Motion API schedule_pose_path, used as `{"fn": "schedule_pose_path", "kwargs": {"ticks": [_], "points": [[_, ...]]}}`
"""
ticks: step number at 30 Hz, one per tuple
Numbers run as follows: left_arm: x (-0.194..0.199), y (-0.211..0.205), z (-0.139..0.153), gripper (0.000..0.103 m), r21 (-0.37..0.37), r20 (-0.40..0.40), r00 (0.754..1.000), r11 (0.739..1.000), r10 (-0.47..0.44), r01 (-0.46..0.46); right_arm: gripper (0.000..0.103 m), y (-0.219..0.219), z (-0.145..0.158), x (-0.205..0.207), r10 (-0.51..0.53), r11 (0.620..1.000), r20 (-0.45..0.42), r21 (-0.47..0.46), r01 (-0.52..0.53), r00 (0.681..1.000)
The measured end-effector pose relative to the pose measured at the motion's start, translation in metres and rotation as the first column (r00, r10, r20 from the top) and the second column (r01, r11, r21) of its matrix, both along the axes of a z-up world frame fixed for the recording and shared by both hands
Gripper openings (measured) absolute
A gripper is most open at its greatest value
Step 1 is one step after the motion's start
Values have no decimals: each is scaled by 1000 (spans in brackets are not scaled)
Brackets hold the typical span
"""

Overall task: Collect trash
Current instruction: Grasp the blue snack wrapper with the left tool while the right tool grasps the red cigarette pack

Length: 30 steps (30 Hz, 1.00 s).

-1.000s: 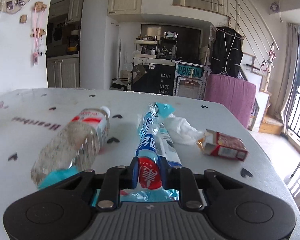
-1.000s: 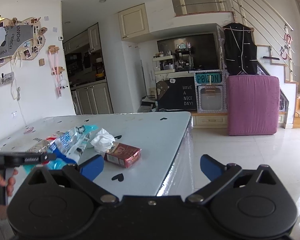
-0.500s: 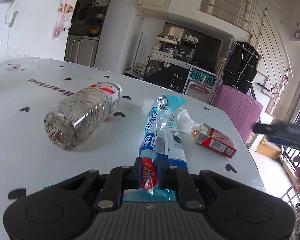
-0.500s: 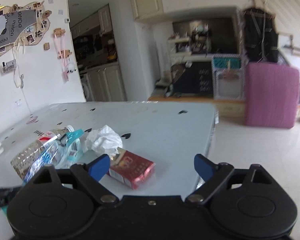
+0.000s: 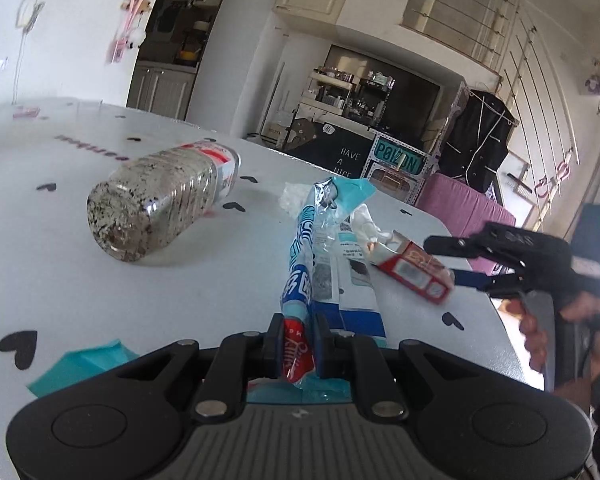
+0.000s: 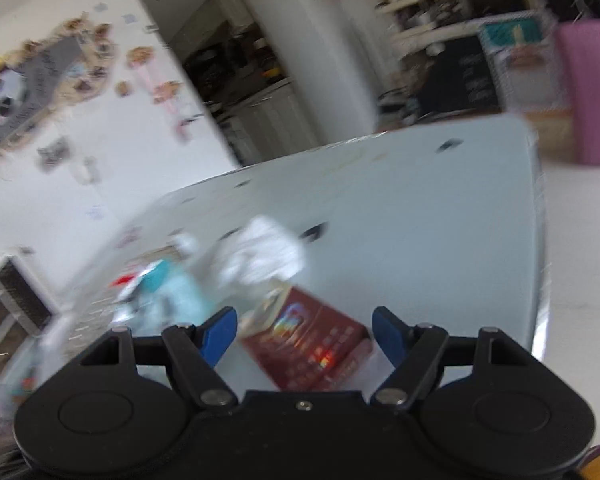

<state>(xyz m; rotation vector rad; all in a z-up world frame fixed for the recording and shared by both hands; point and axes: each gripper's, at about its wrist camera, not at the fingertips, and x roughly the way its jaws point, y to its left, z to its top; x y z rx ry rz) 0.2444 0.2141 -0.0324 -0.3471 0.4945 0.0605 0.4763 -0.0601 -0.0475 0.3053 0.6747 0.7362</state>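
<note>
Left gripper (image 5: pixel 297 338): jaws clenched on wrapper (image 5: pixel 300 276), which trails up-frame across tabletop (image 5: pixel 60 264). Right gripper (image 6: pixel 304 330): jaws released, spread wide, red box (image 6: pixel 312 344) lying between the blue pads, low centre of right view. Box's long axis seems to run diagonally, lower right to upper left. Right gripper nearer; box lies straight ahead. Tissue (image 6: pixel 260 256) just beyond box. Bottle (image 5: pixel 160 196) on its side, left-view upper left, untouched.
</note>
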Motion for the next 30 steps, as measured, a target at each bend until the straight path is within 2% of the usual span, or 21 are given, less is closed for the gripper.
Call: {"fn": "schedule_pose_path", "kwargs": {"ticks": [1, 4, 6, 7, 10, 14, 17, 21, 30], "points": [[0, 1, 0, 15, -6, -1, 1000, 1000, 2, -2, 76, 1, 0, -7, 30, 1000, 6, 6, -30, 1000], [1, 1, -1, 15, -10, -6, 1000, 1000, 7, -7, 79, 10, 4, -31, 99, 994, 68, -51, -96, 993], [1, 0, -1, 15, -9, -11, 1000, 1000, 9, -9, 89, 20, 8, -46, 99, 991, 121, -105, -86, 988], [1, 0, -2, 15, -8, -13, 1000, 1000, 10, -10, 90, 25, 11, -50, 90, 988, 146, -137, -70, 985], [2, -2, -2, 15, -2, -22, 1000, 1000, 6, -6, 90, 47, 14, -60, 82, 963, 220, -270, -20, 972], [2, -2, -2, 15, 2, -24, 1000, 1000, 4, -4, 81, 65, 13, -61, 73, 931, 222, -364, 13, 972], [1, -4, -1, 12, 5, -15, 1000, 1000, 1, -1, 56, 64, 10, -58, 20, 931, 178, -362, 47, 984], [-3, -6, 3, 6, 10, 2, 1000, 1000, 10, -10, 55, 57, 10, -72, 12, 930, 177, -363, 54, 984], [-18, -22, 18, 2, 15, 41, 999, 1000, 1, -2, 55, 38, 15, -121, -17, 923, 194, -373, 90, 981]]}}
